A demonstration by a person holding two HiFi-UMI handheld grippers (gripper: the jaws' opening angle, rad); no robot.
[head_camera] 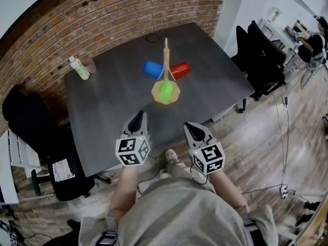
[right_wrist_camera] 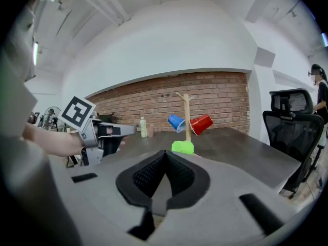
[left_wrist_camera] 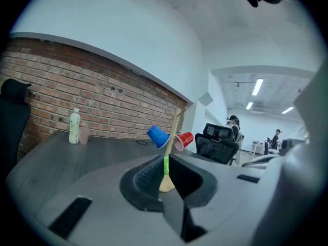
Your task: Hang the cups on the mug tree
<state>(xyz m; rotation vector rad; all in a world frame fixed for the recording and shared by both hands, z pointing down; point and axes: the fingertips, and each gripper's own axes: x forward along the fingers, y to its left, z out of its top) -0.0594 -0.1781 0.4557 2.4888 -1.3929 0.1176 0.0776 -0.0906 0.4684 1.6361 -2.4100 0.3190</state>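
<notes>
We count two grippers, the left gripper (head_camera: 137, 119) and the right gripper (head_camera: 192, 129). Ahead of them are three cups: one blue cup (head_camera: 152, 69), one red cup (head_camera: 180, 70), one green cup (head_camera: 165, 90). One mug tree (head_camera: 165, 55) is there too. Beyond the left gripper's outer side we count one bottle (head_camera: 79, 68) and one tumbler (head_camera: 90, 64).

head view: high up, steeply down on table (head_camera: 113, 86), mug tree (head_camera: 165, 81) upper centre, far | left gripper view: low, near table edge, level toward brick wall (left_wrist_camera: 102, 101) | right gripper view: same heading, left gripper (right_wrist_camera: 132, 130) frame left | shared by all: mug tree, bottle (head_camera: 79, 68), wall
</notes>
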